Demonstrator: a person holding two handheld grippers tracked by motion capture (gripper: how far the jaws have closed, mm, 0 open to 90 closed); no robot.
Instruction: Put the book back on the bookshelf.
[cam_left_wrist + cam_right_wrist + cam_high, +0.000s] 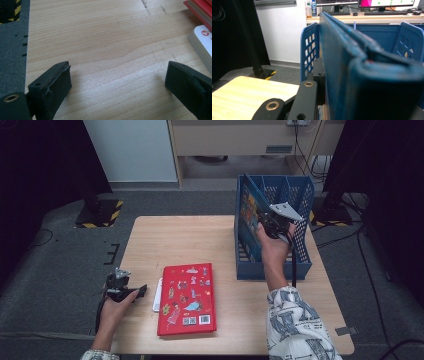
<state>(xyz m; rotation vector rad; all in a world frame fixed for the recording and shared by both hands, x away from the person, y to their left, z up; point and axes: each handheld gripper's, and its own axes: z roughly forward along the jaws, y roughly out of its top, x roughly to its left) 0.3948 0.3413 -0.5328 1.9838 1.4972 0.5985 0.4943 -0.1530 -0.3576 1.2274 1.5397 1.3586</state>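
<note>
Starting at the bottom of the high view: the left gripper (pixel 140 290) rests on the table (pixel 165 240) at lower left, jaws spread wide with nothing between them. In the left gripper view that's clear as day, bare wood between the two black pads, and the red book (pixel 200 10) only peeks in at the top right corner, with a white book (pixel 202 43) just below it. So the red book (pixel 187 297) lies to the right of that gripper, flat, its long axis running from the bottom of the frame toward the top. The left hand (pixel 114 307) is by far the nearer one to it.

Further up and right, the right gripper (pixel 265 222) is clamped on a blue book (pixel 248 212) that stands on edge in the left-hand slot of the blue file rack (pixel 300 265), leaning a bit toward upper left. Looks like it's being seated in the rack, though that's a guess.

The right gripper view looks straight along the blue book's (pixel 352 75) top edge, with the rack's (pixel 309 50) lattice wall just left of it. The high view can't give that alignment, but it shows the whole layout.
</note>
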